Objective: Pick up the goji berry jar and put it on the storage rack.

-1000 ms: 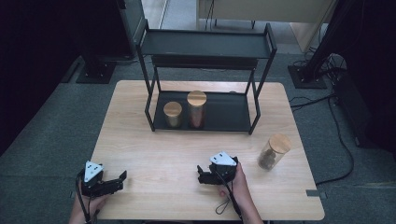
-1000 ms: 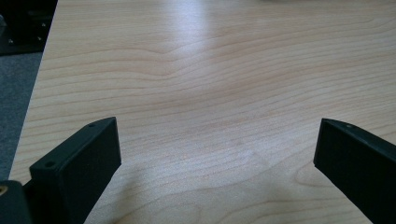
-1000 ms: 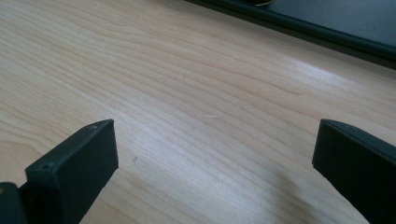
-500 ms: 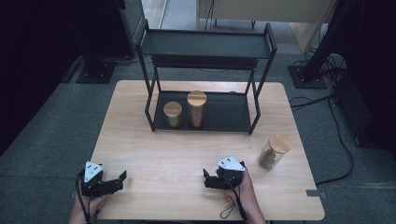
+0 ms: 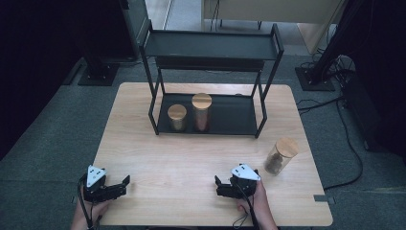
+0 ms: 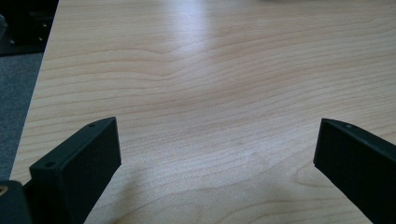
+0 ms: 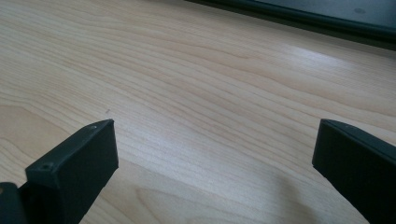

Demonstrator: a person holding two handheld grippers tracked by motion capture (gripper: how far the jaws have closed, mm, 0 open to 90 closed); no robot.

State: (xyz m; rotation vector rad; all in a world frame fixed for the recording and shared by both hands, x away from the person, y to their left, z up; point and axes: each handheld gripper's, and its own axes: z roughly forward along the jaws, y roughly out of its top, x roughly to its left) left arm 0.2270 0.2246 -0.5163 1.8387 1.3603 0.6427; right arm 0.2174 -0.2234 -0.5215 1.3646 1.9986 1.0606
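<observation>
Item one: my left gripper (image 5: 125, 184), black with a grey three-cornered plate on top, low over the near left corner of the pale wooden table (image 5: 191, 158). Its jaws stand wide apart with nothing between them. The left gripper view confirms this: two black jaws at either edge, bare wood grain across the gap, and a strip of grey carpet (image 6: 18, 93) past the table's edge, which the right gripper view lacks.

Item two: my right gripper (image 5: 219, 186), same make, held in my hand (image 5: 256, 203) near the front edge, right of centre. Jaws likewise spread wide and holding nothing. The right gripper view shows bare table between them and, at its top, a dark bar that I cannot name from that view alone.

Item three: a clear glass jar with a round wooden lid and dark contents (image 5: 279, 156), upright on the table near its right edge, just beyond and to the right of my right gripper, not touching it. I see it from the high view.

Item four: a black metal two-tier shelf rack (image 5: 210, 45) at the table's far side. On its lower tier, side by side, stand a short wooden-lidded jar (image 5: 176, 117) and a taller wooden-lidded jar (image 5: 201, 111). The upper tier carries nothing.
</observation>
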